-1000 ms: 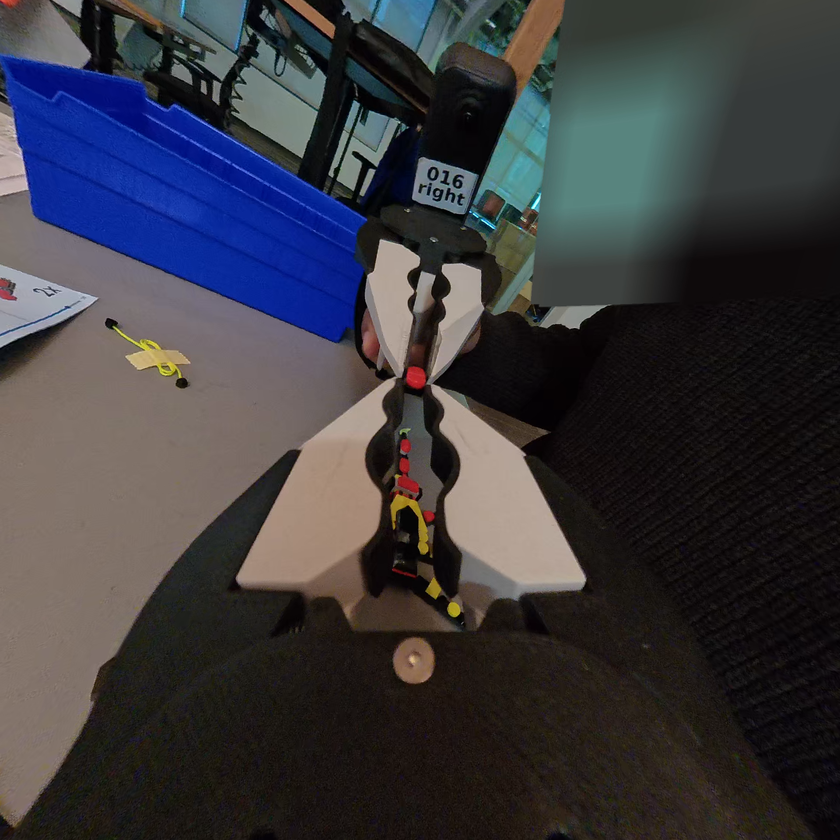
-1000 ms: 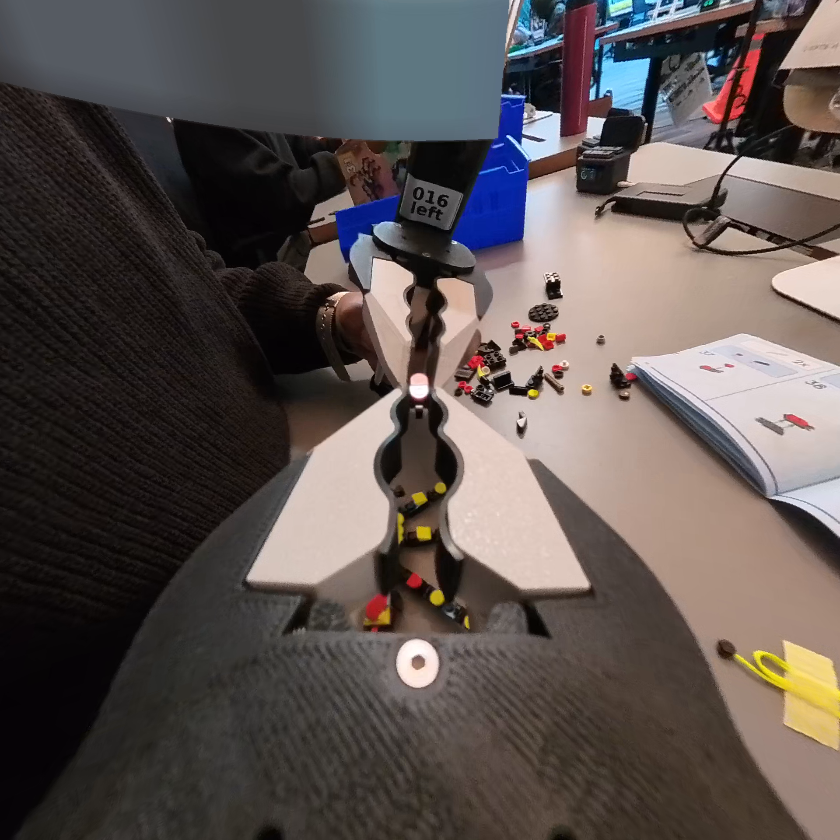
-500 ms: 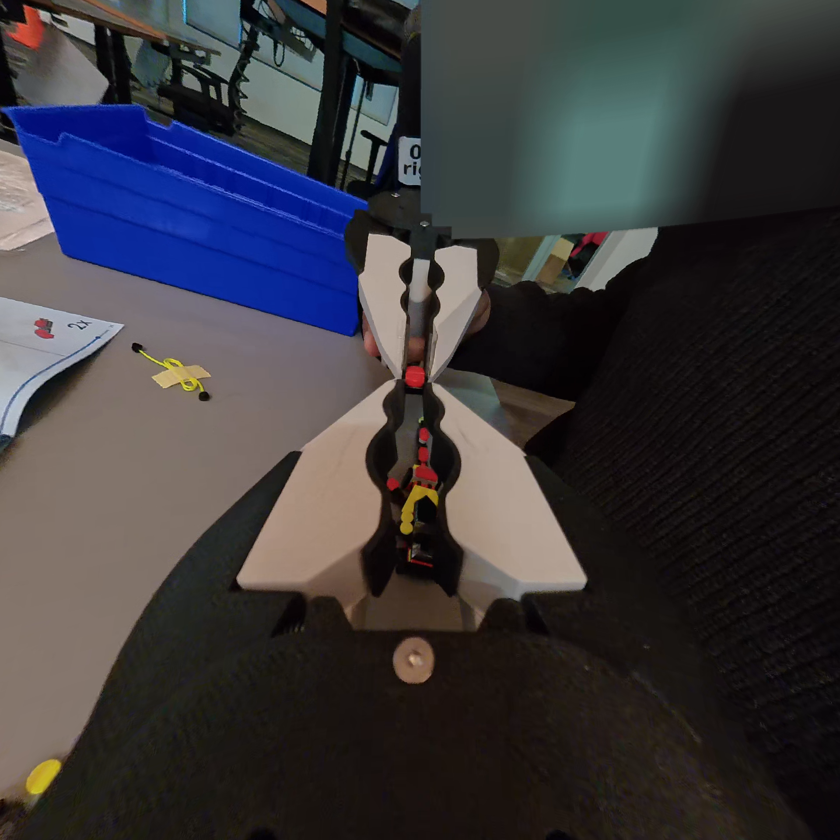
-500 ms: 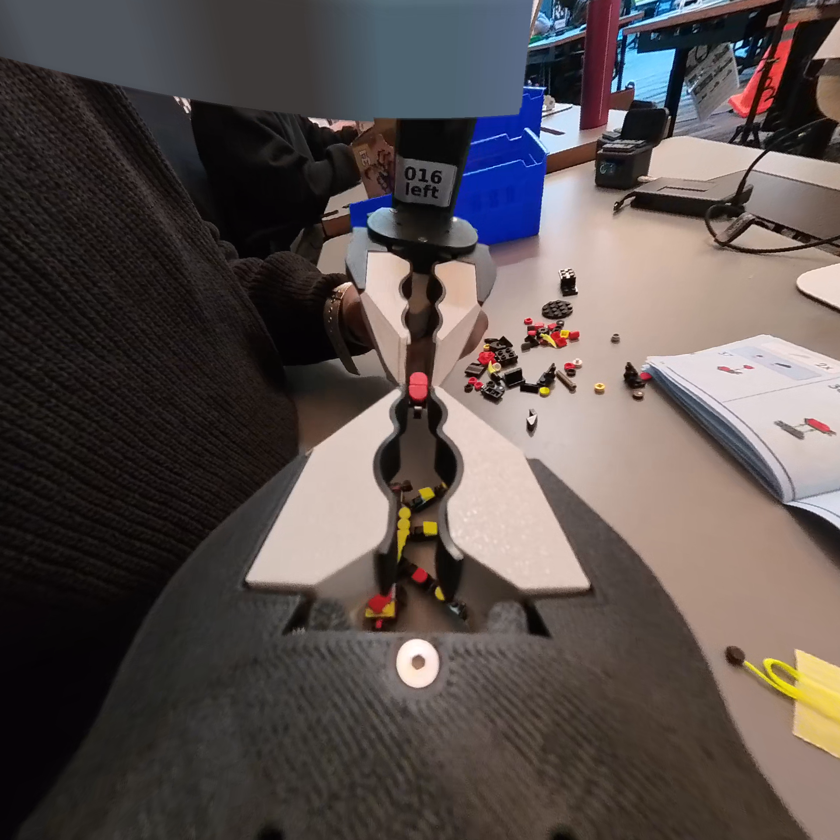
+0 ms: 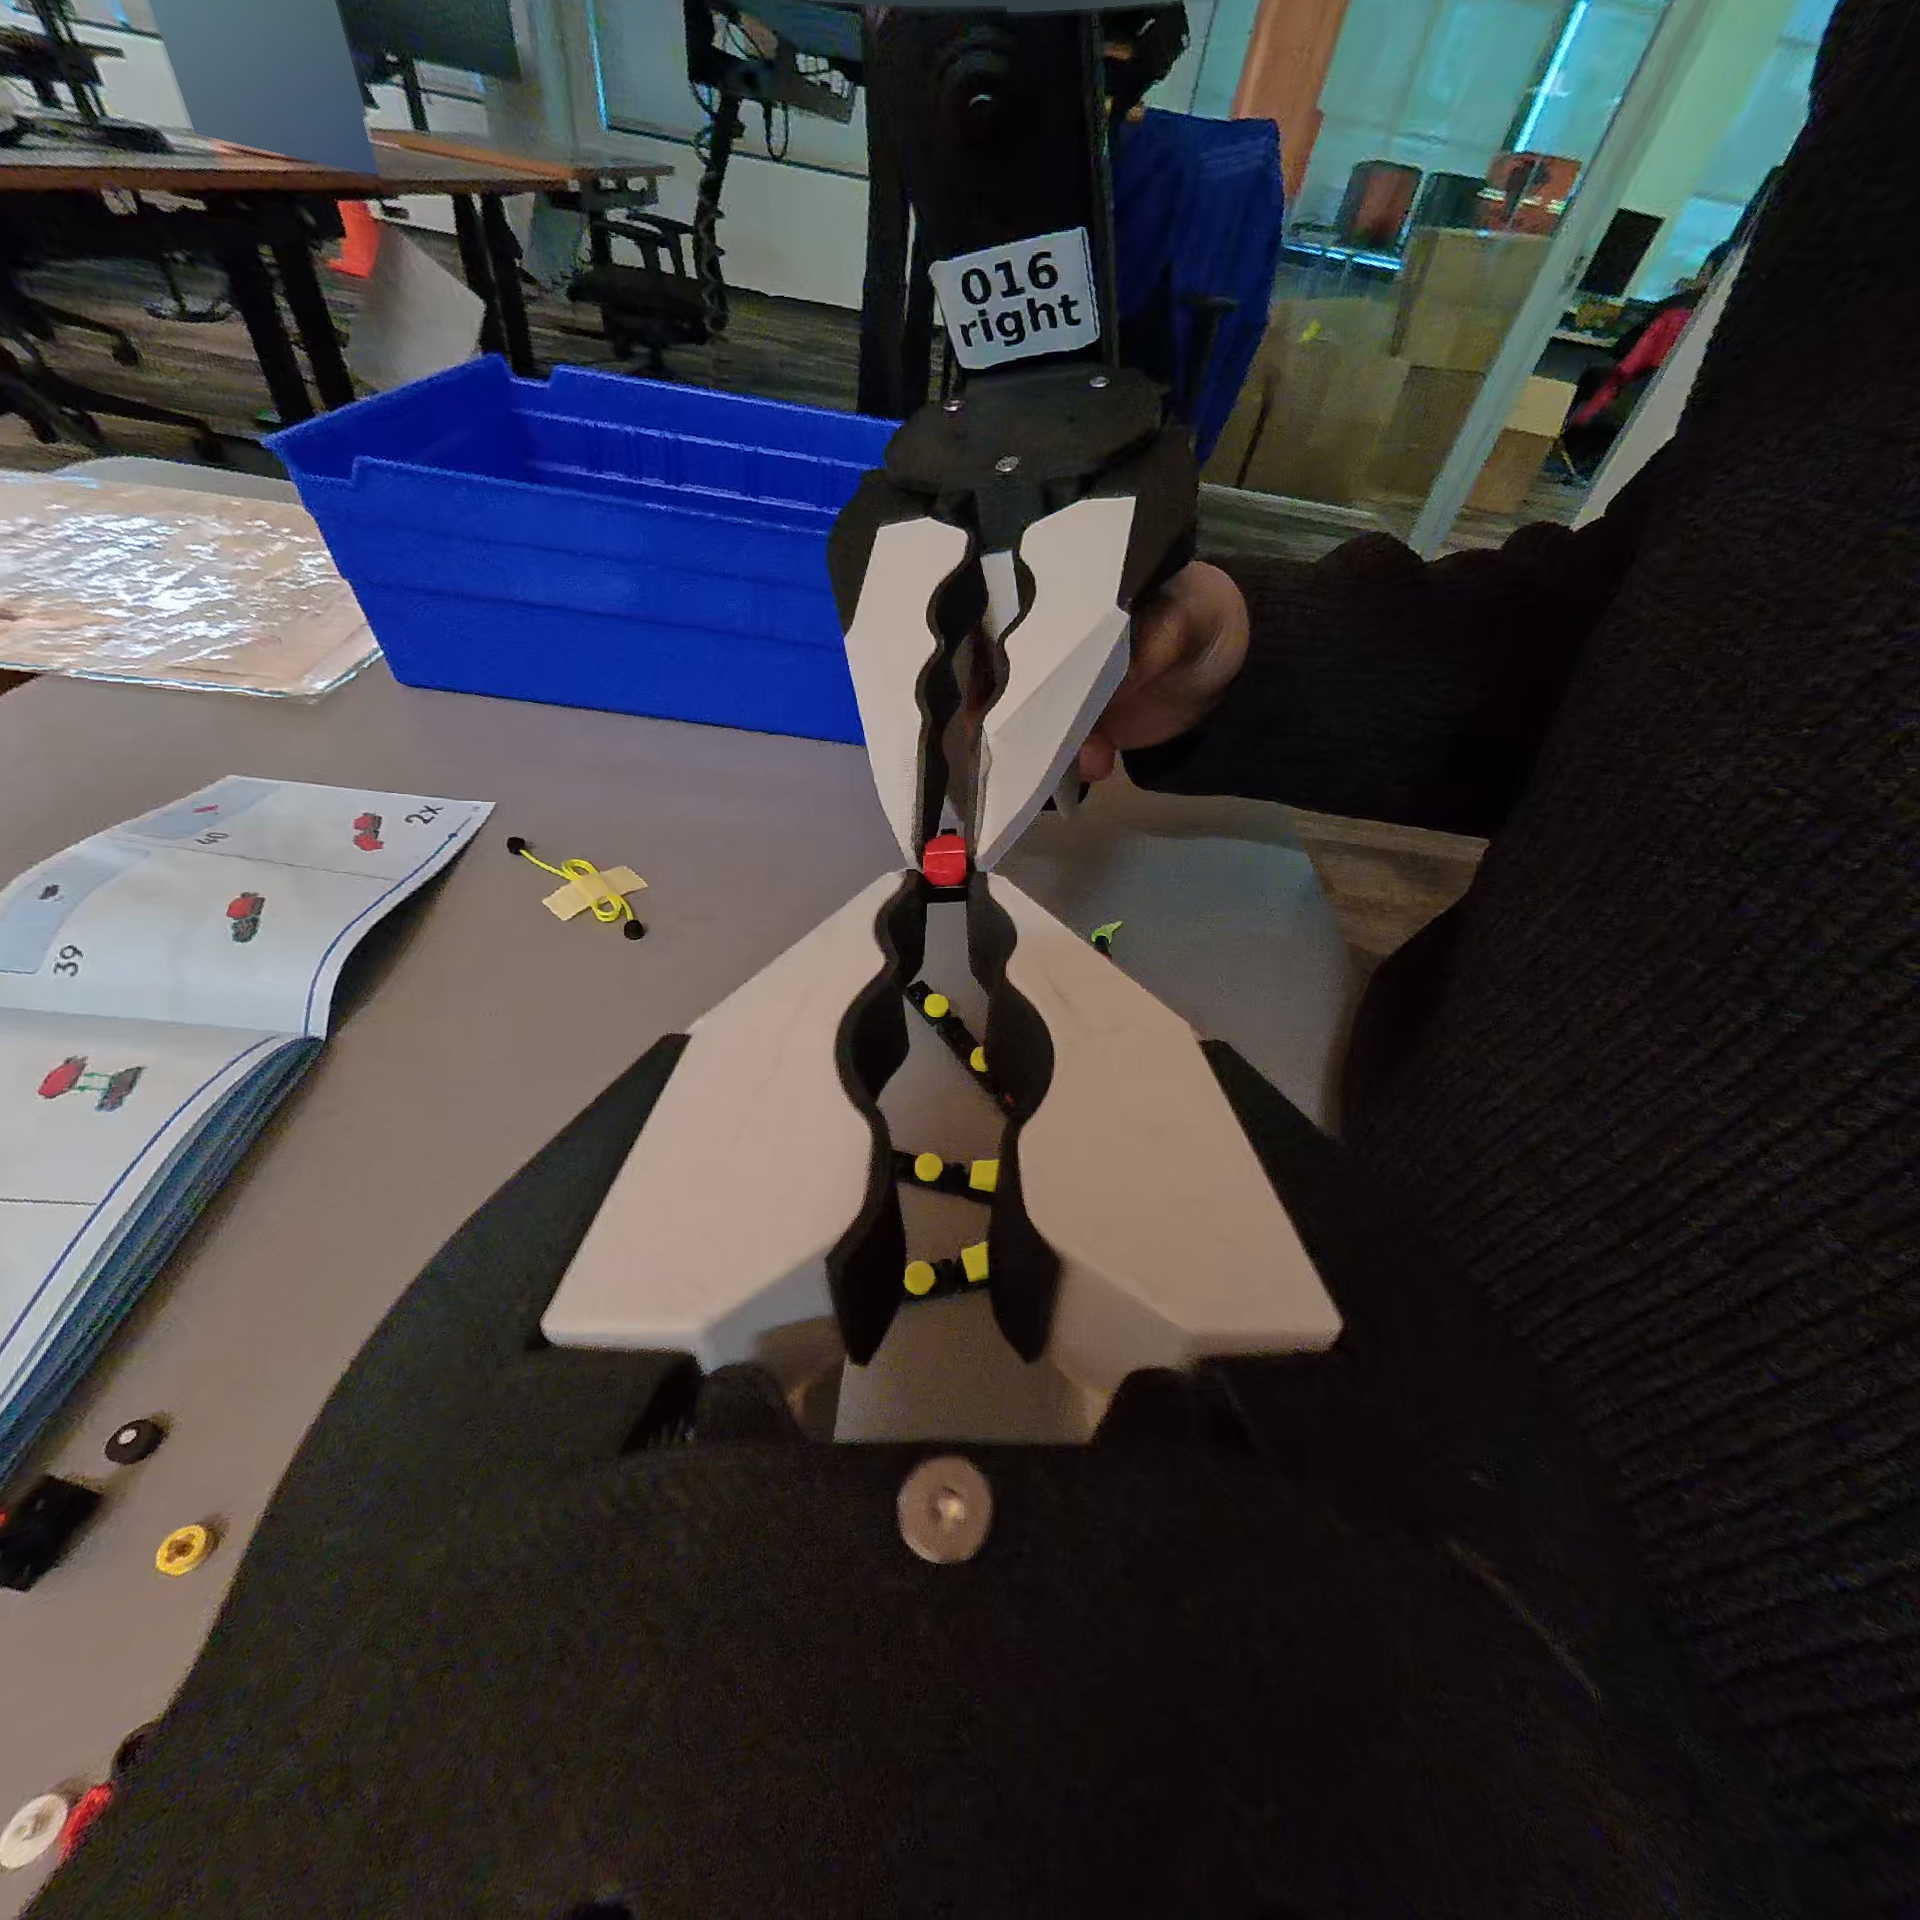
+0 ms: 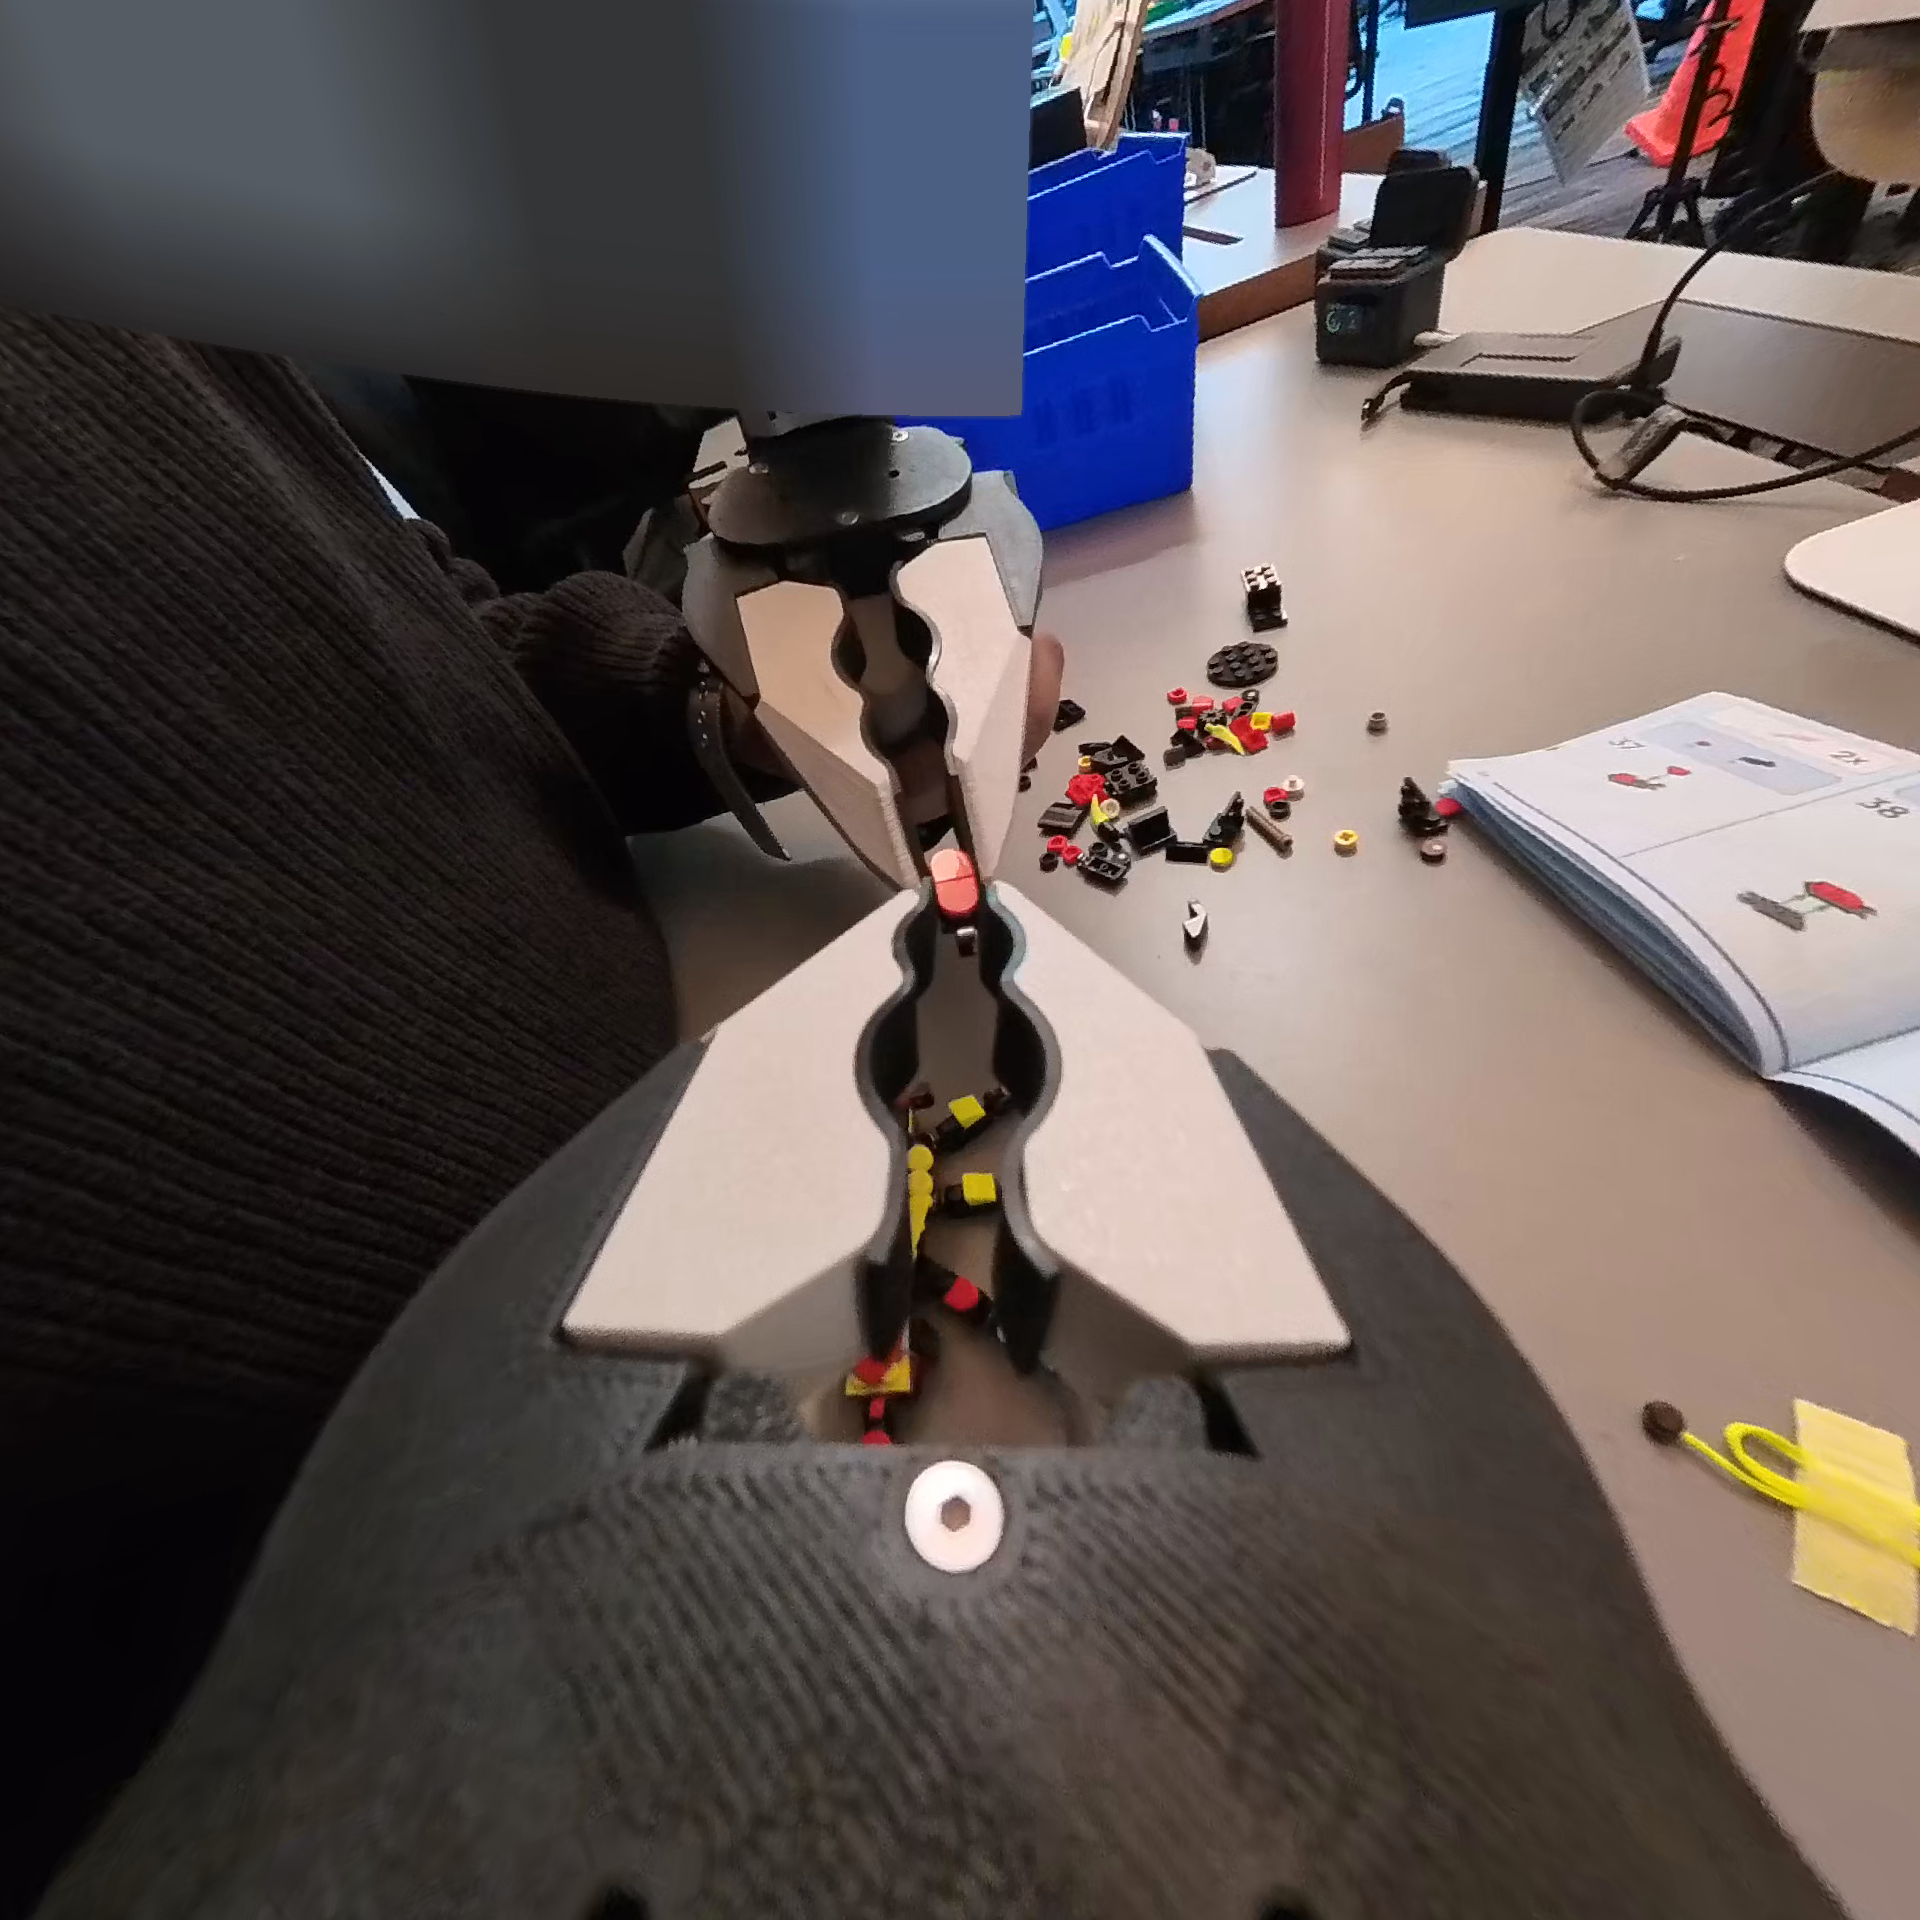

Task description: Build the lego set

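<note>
Since half a second ago both cameras have tilted up and back, with more of the instruction booklet (image 5: 187, 997) and blue bin (image 5: 582, 540) showing. The left claw (image 5: 940, 883) and right claw (image 6: 951, 904) meet tip to tip, each nearly closed on the small red piece (image 5: 943, 860), above the bench (image 6: 1455, 1039). Many loose lego pieces (image 6: 1164, 790) lie unsorted, and a black-and-yellow partial build (image 5: 951, 1174) sits below, so much appears left.
</note>
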